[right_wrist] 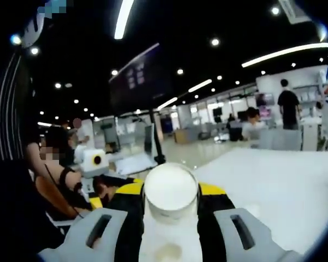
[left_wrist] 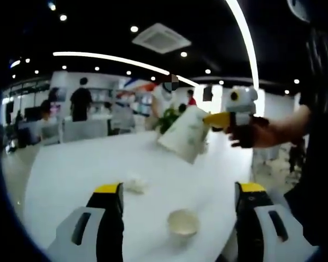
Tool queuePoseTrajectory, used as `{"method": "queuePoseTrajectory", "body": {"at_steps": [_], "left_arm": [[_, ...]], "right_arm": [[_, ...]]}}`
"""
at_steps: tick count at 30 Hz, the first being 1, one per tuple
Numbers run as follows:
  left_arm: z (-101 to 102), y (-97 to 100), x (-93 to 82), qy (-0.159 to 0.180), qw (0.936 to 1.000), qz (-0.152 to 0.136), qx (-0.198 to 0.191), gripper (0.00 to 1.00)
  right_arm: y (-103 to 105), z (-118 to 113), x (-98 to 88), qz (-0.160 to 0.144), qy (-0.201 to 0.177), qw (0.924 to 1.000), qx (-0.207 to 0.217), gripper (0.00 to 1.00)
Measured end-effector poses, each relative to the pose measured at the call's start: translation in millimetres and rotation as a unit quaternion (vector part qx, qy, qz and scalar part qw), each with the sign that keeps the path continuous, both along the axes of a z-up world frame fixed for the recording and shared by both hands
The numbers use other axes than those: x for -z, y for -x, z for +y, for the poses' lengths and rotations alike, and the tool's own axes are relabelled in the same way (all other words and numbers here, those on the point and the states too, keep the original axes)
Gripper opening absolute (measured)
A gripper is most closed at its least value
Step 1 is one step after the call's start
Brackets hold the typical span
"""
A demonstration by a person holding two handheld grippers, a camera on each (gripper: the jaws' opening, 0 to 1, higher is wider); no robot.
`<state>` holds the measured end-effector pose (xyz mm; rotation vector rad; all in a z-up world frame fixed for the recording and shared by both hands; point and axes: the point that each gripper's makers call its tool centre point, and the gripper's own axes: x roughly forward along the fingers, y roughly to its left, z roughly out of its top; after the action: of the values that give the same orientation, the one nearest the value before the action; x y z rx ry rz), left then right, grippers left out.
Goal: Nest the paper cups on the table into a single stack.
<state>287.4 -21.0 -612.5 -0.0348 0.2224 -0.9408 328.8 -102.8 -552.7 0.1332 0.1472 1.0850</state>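
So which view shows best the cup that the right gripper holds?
The left gripper view: there the held paper cup shows whole from the side, tilted above the white table, in the right gripper. The right gripper view shows its open mouth close up, clamped between the fingers.

White round table (left_wrist: pixel 71 164); white paper cup with green print (left_wrist: pixel 187 134) centre frame; plain white paper cup (left_wrist: pixel 183 222) lower centre. Grey grippers, yellow-tipped black jaws.
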Motion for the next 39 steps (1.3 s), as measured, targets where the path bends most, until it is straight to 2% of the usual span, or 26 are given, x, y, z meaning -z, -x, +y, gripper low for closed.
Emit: {"method": "queuePoseTrajectory", "body": {"at_steps": [6, 12, 20, 25, 28, 32, 35, 39], "left_arm": [[-7.1, 2.6, 2.7, 0.002, 0.9999, 0.01, 0.009, 0.84], [-16.7, 7.0, -1.9, 0.013, 0.9993, 0.022, 0.028, 0.79], [-25.3, 10.9, -13.3, 0.033, 0.9984, 0.015, 0.043, 0.79], [-30.8, 16.5, -16.0, 0.044, 0.997, 0.026, 0.059, 0.77], [-32.0, 19.2, -16.8, 0.046, 0.9965, 0.028, 0.063, 0.75], [-32.6, 22.3, -19.4, 0.05, 0.996, 0.03, 0.067, 0.72], [-29.7, 20.3, -25.4, 0.055, 0.9967, 0.013, 0.059, 0.72], [-27.3, 19.1, -30.3, 0.069, 0.9959, 0.019, 0.056, 0.68]], "right_arm": [[3.6, 3.5, 3.3, 0.008, -0.004, 0.9999, -0.005, 0.34], [8.3, 8.0, 4.0, 0.014, -0.007, 0.9998, -0.016, 0.34], [18.4, 23.2, 1.3, 0.02, -0.018, 0.999, -0.035, 0.34], [25.0, 32.7, -0.9, 0.024, -0.031, 0.9981, -0.049, 0.34], [29.0, 37.1, 1.0, 0.03, -0.038, 0.9973, -0.054, 0.34], [35.4, 41.4, 7.2, 0.033, -0.029, 0.9971, -0.063, 0.34], [37.5, 41.4, 12.4, 0.039, -0.028, 0.9966, -0.066, 0.34], [38.2, 40.0, 16.5, 0.049, -0.033, 0.9961, -0.066, 0.34]]}}
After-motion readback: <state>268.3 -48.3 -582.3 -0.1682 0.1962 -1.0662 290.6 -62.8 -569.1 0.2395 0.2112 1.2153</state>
